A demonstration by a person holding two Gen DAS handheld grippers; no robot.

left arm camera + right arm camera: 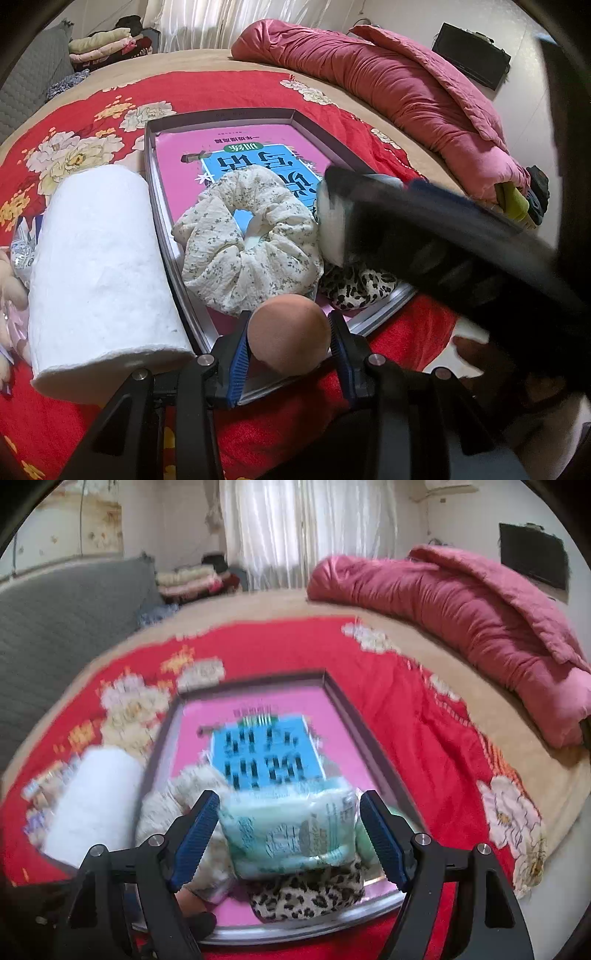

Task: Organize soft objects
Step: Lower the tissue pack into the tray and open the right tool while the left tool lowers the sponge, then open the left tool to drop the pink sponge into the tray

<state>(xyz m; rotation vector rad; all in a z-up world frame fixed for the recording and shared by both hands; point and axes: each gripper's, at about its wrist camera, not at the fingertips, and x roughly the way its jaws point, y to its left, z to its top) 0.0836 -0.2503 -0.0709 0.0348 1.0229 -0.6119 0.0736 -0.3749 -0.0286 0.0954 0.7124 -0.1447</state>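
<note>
My left gripper (289, 321) is shut on a peach egg-shaped sponge (288, 336), held over the near edge of a grey tray (155, 192). The tray holds a pink book (240, 147), a cream floral scrunchie (251, 258) and a leopard-print scrunchie (354, 288). My right gripper (343, 206) comes in from the right, blurred. In the right wrist view the right gripper (290, 801) is shut on a green tissue pack (291, 834), just above the leopard scrunchie (306, 890) inside the tray (354, 716).
A thick white roll (99, 266) lies on the red floral blanket (221, 92) left of the tray. A plush toy (11, 288) and small packets sit at the far left. A rolled pink quilt (406, 88) lies at the back right, with folded clothes (107, 44) at the back left.
</note>
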